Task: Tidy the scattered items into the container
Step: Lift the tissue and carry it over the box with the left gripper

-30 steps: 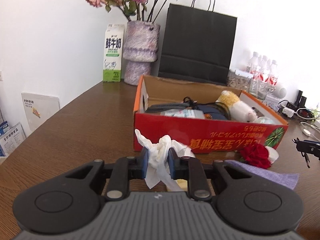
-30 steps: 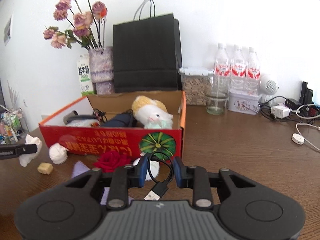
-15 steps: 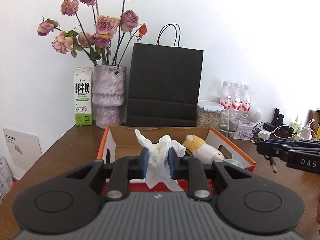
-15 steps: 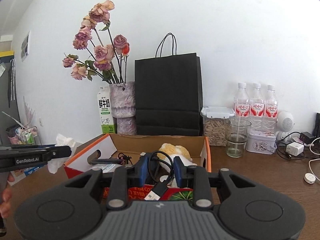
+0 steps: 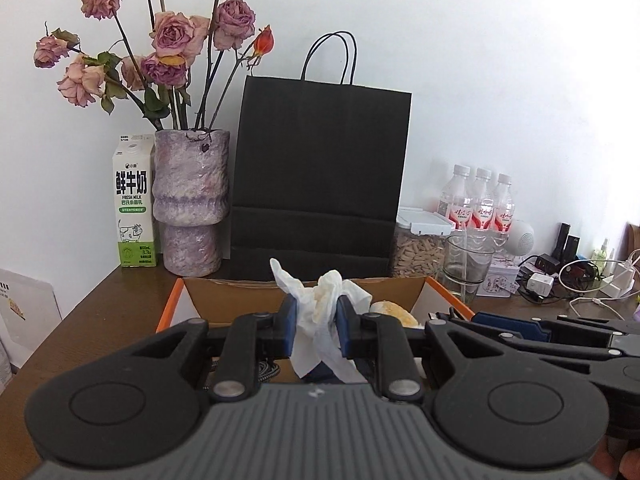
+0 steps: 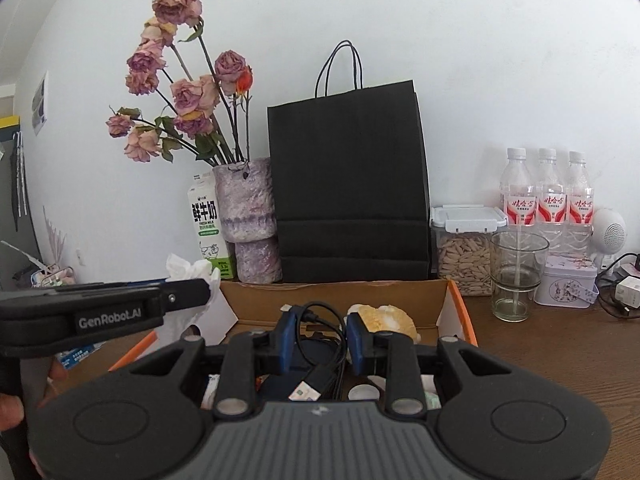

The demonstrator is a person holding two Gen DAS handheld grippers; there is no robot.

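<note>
My left gripper (image 5: pixel 316 330) is shut on a crumpled white tissue (image 5: pixel 320 320) and holds it above the orange cardboard box (image 5: pixel 224 300). My right gripper (image 6: pixel 318 338) is shut on a coiled black USB cable (image 6: pixel 320 360) above the same box (image 6: pixel 456 312). A yellow and white plush toy (image 6: pixel 384 320) and dark items lie inside the box. The left gripper also shows in the right wrist view (image 6: pixel 188 294) with the tissue (image 6: pixel 188 268) at the box's left edge. The right gripper shows in the left wrist view (image 5: pixel 500 326) at the right.
Behind the box stand a black paper bag (image 5: pixel 320 176), a vase of dried roses (image 5: pixel 192 200) and a milk carton (image 5: pixel 134 200). At the right are a seed jar (image 6: pixel 464 248), a glass (image 6: pixel 518 276), three water bottles (image 6: pixel 548 196) and chargers with cables (image 5: pixel 580 280).
Both grippers have risen from the table in front of the box and moved forward over it, each still holding its item. They now sit close side by side.
</note>
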